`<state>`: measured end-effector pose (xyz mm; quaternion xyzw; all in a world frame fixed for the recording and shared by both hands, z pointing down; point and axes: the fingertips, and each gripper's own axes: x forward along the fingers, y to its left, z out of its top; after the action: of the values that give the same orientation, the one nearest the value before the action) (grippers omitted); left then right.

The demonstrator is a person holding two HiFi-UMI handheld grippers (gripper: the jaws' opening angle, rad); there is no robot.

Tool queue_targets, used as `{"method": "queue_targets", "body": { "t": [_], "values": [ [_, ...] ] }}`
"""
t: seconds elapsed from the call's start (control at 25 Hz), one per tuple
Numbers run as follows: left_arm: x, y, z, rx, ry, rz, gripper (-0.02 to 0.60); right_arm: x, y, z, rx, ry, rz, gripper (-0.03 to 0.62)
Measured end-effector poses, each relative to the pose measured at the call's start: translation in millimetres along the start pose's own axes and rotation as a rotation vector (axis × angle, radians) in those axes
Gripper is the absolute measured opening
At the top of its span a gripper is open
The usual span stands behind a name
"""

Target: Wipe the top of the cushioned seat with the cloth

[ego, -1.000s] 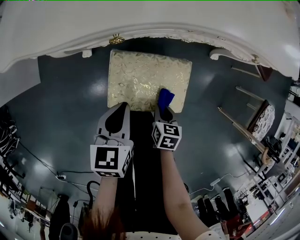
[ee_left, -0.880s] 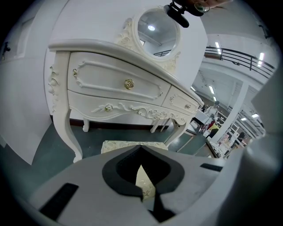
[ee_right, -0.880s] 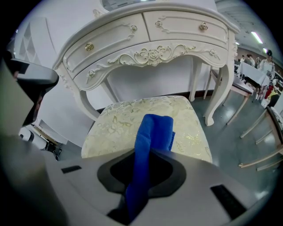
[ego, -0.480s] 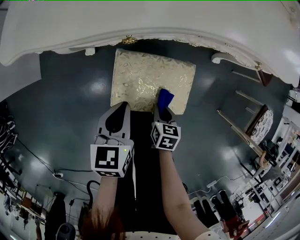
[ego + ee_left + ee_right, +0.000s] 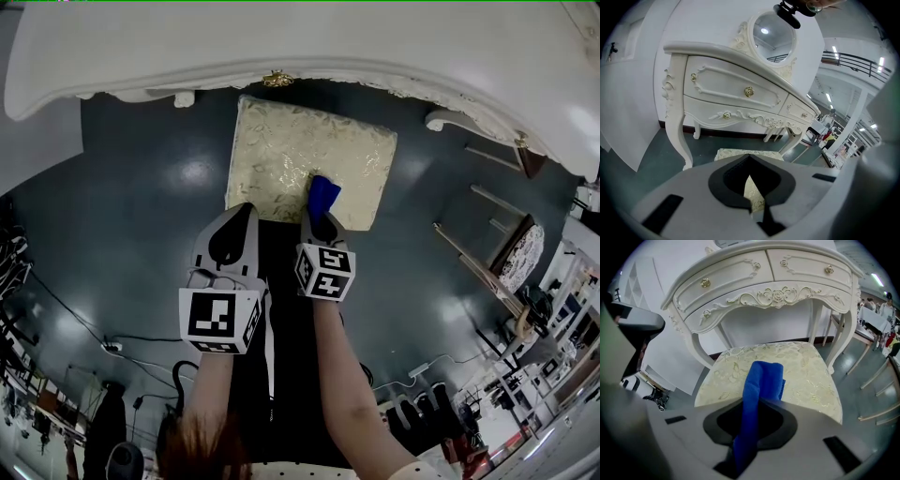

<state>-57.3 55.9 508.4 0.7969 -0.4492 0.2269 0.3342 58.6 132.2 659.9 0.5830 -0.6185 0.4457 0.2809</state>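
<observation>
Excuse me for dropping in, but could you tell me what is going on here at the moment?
A person standing in front of a white dressing table holds a gripper in each hand. The right gripper is shut on a blue cloth, which reaches over the near part of the cream patterned cushioned seat. I cannot tell whether the cloth presses on the fabric. The left gripper is shut on nothing and hangs beside it at the seat's near edge.

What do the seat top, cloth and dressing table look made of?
Seat top: woven fabric, cream-gold floral pattern with a slight sheen, likely brocade.
Cloth: soft blue textile, matte, folds limply; possibly microfibre.
Dressing table: probably painted wood, glossy white, carved trim, gold-coloured knobs.
</observation>
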Motion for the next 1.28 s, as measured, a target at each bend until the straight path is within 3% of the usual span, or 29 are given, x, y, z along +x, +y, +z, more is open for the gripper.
{"method": "queue_targets", "body": {
  "t": [1.28],
  "values": [
    [-19.9, 47.3, -1.9, -0.054, -0.029, 0.062, -0.002, 21.6, 74.3, 6.0, -0.070, 0.010, 0.080, 0.061]
  ]
}}
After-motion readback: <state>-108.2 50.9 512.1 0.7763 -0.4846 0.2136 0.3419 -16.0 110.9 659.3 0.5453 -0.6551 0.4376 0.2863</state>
